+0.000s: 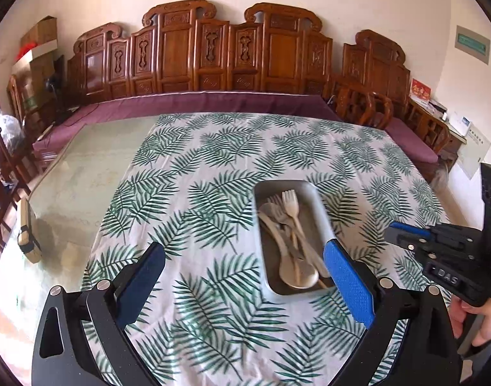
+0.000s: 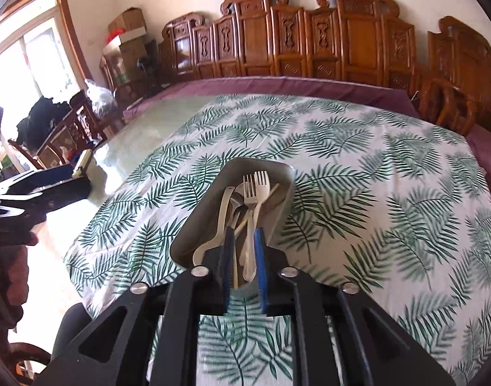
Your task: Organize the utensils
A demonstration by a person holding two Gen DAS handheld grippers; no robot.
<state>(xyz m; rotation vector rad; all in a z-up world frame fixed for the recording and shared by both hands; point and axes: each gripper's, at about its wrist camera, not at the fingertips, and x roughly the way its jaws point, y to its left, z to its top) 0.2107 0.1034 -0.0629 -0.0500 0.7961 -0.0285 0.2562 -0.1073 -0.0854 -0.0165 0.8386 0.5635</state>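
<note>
A grey metal tray (image 1: 319, 207) lies on the leaf-print cloth (image 1: 197, 167) and holds several pale forks, spoons (image 1: 298, 276) and chopsticks. My left gripper (image 1: 243, 246) is wide open above the cloth, its blue right pad beside the tray's near right corner, with nothing between the fingers. My right gripper (image 1: 388, 233) comes in from the right, off the tray, in a person's hand. In the right wrist view that gripper (image 2: 243, 231) hovers above the near end of the tray (image 2: 194, 225), its jaws a narrow gap apart and not pressing on anything. The forks (image 2: 256, 189) lie beyond.
Left of the cloth the glass tabletop (image 1: 84, 167) is bare, with a cream device (image 1: 26, 234) at its left edge. A carved wooden bench with a purple cushion (image 1: 197, 103) runs behind the table. A wooden chair (image 1: 367, 103) stands at the far right.
</note>
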